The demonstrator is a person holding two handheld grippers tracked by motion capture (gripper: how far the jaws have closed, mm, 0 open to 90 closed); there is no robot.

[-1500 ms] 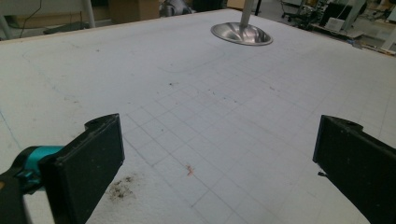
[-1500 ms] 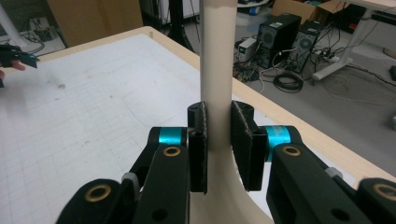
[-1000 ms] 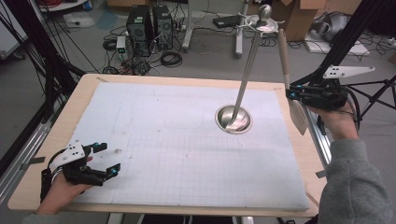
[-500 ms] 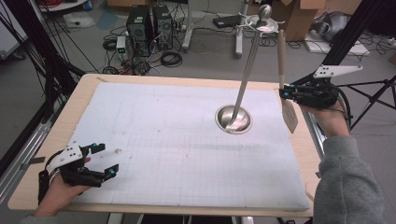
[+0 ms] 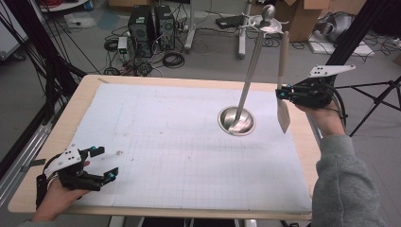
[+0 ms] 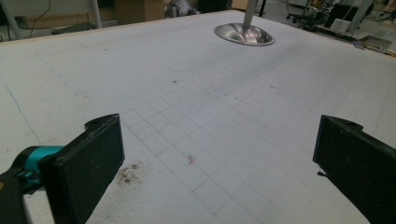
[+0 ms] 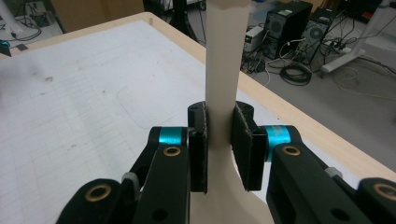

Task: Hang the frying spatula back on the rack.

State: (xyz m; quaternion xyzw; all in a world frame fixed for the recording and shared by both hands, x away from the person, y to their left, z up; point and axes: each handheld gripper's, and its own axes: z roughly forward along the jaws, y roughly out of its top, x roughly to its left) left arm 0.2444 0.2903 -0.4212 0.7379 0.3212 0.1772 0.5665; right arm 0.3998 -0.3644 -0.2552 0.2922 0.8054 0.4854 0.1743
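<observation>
Thing in hand: a wooden spatula (image 5: 283, 75), pale, with a long flat handle and a wider blade at its lower end.
Where it is: upright in the air over the right edge of the table (image 5: 189, 80), blade down and off the white mat (image 5: 165, 142), handle rising past the tall metal stand (image 5: 246, 90) just beside it.
Right hand-held gripper (image 5: 282, 93): clamped on the spatula at the neck, where the handle widens into the blade; in the right gripper view its pads (image 7: 243, 140) press both narrow edges of the handle (image 7: 224, 56).
Left hand-held gripper (image 5: 105, 163): jaws wide apart with nothing between them, low over the mat near the table's front left corner.
Likely weight: light; a thin piece of wood, easy for one gripper to carry.
Stiffness: rigid, so it should not bend or sag in the grip.
Surface: smooth bare wood, which could slide or pivot between the pads if the squeeze slackens.
Fragility: sturdy; a knock should do little harm.
Best hold: at the neck as now, or a little higher on the handle, across its flat faces for less twisting.
Caution: the long handle above the grip could catch the stand's pole or hooks.
</observation>
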